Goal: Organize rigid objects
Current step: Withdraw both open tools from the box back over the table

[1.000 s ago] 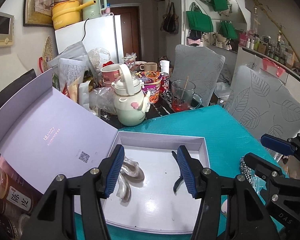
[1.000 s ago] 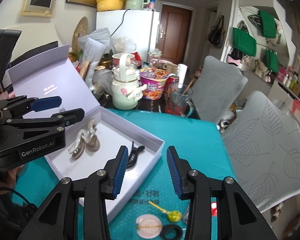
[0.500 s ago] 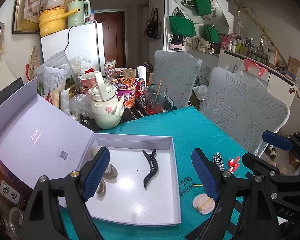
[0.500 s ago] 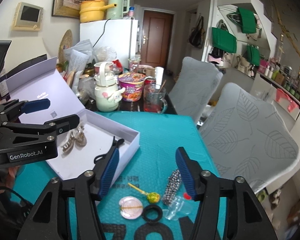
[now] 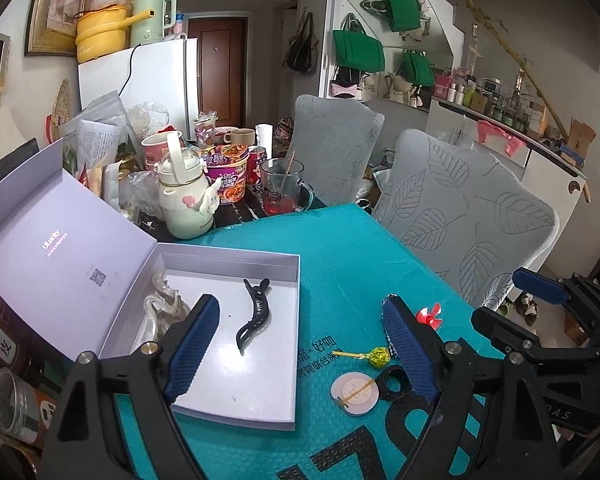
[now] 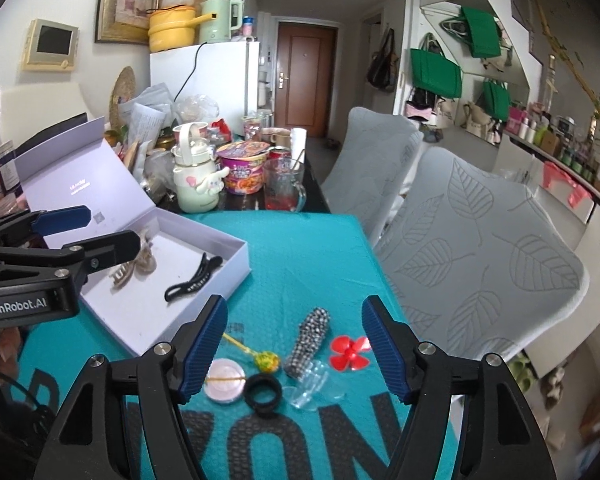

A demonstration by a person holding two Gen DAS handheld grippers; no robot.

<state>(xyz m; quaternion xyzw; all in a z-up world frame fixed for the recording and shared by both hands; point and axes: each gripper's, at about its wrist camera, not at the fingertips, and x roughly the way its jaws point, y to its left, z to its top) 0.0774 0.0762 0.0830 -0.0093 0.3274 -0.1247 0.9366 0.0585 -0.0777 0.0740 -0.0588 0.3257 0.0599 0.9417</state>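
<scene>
I keep my right claw (image 6: 294, 346) spread wide above the loose trinkets just right of the white box (image 6: 204, 292): black ring (image 6: 263, 395), checkered clip (image 6: 311, 335) and red flower (image 6: 349, 353). My left claw (image 5: 300, 348) hangs wide and empty over the box, where the black hair clip (image 5: 253, 315) already lies.

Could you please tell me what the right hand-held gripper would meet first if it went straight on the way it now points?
Probably the checkered hair clip, which lies on the teal mat midway between the open fingers of the right hand-held gripper. Depth is uncertain, so the clear clip just before it could come first.
</scene>
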